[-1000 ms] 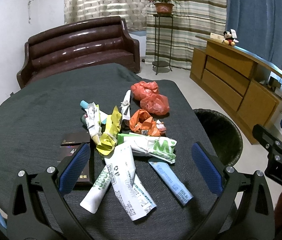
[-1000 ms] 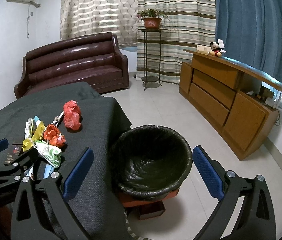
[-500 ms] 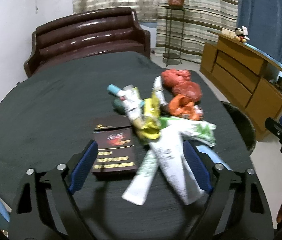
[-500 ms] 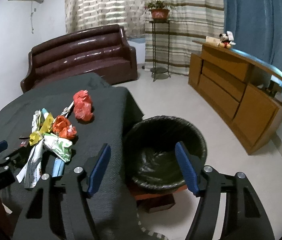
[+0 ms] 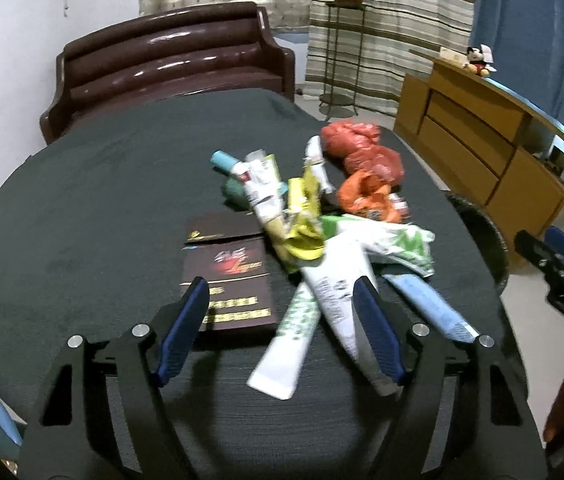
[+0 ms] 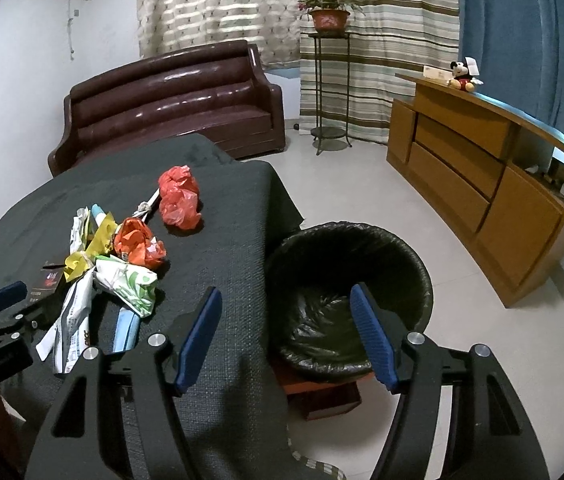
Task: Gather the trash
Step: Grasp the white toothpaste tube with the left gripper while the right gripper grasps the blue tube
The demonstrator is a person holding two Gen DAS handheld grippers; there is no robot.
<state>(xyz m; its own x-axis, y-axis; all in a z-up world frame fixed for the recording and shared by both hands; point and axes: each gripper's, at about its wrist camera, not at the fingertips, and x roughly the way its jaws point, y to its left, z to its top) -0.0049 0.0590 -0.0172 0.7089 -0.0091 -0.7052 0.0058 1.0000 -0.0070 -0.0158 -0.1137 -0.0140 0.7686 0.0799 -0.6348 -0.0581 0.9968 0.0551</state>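
Observation:
A heap of trash lies on the dark table (image 5: 82, 200): white tubes (image 5: 289, 336), a green-and-white wrapper (image 5: 397, 244), a yellow wrapper (image 5: 301, 216), a blue tube (image 5: 425, 308), orange (image 5: 365, 196) and red bags (image 5: 361, 148), and a dark brown box (image 5: 238, 292). My left gripper (image 5: 282, 328) is open and empty, low over the near end of the box and tubes. My right gripper (image 6: 285, 332) is open and empty, above the table edge and the black-lined trash bin (image 6: 345, 296). The trash heap (image 6: 122, 264) lies to its left.
A brown sofa (image 5: 170, 60) stands behind the table. A plant stand (image 6: 327, 80) and a wooden sideboard (image 6: 481, 184) stand at the right. The right gripper shows at the right edge of the left wrist view (image 5: 561, 276). The bin rim (image 5: 481, 232) sits beside the table.
My left gripper has swung left and forward, now over the brown box and tubes, its jaws narrower. My right gripper has narrowed too and shifted left toward the table edge.

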